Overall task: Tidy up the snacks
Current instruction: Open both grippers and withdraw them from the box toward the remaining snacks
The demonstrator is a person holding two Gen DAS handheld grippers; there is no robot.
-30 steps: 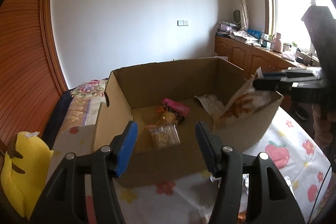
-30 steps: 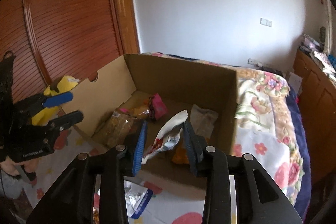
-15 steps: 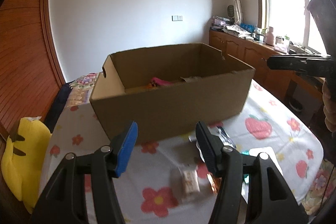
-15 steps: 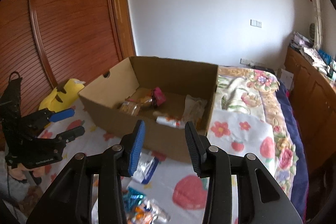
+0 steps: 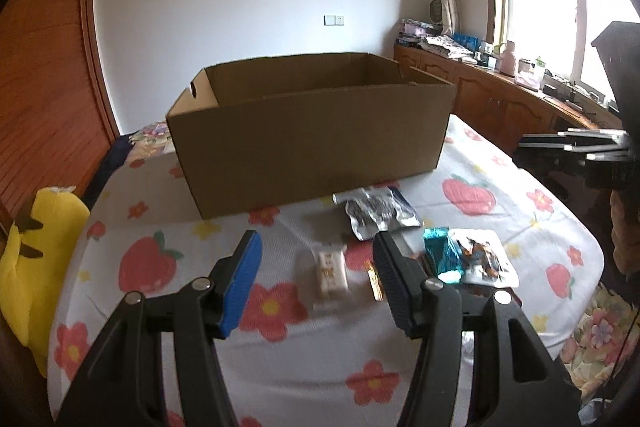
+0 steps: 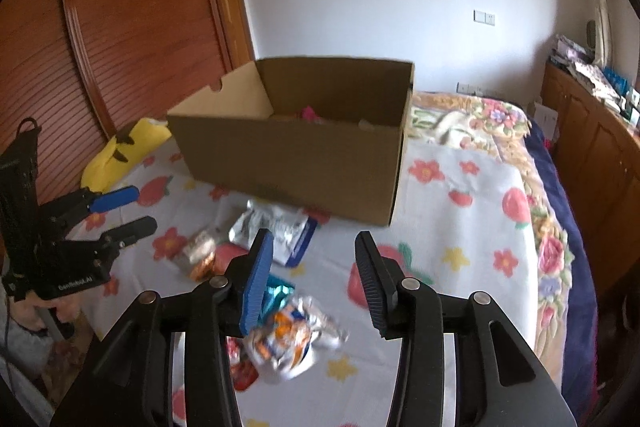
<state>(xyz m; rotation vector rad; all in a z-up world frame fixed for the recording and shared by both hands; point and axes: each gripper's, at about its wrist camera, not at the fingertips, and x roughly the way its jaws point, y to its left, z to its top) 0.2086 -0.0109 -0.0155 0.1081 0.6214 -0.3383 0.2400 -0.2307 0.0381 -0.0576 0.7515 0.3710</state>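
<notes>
Left gripper [image 5: 316,281] is spread apart with nothing in it, a pale snack bar [image 5: 330,273] lying between its fingers. Cardboard box [image 5: 308,143] sits at 12 o'clock. Right gripper [image 6: 314,281] is opening, empty, with an orange-white packet [image 6: 288,341] at 7 o'clock. Bare flowered bed sheet [image 6: 460,239] at 2 o'clock.

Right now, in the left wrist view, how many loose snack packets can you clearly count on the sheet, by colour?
Silver packet: 1
Beige packet: 1
Teal packet: 1
White-and-orange packet: 1
Total: 4
Partly hidden ones uncounted.
</notes>
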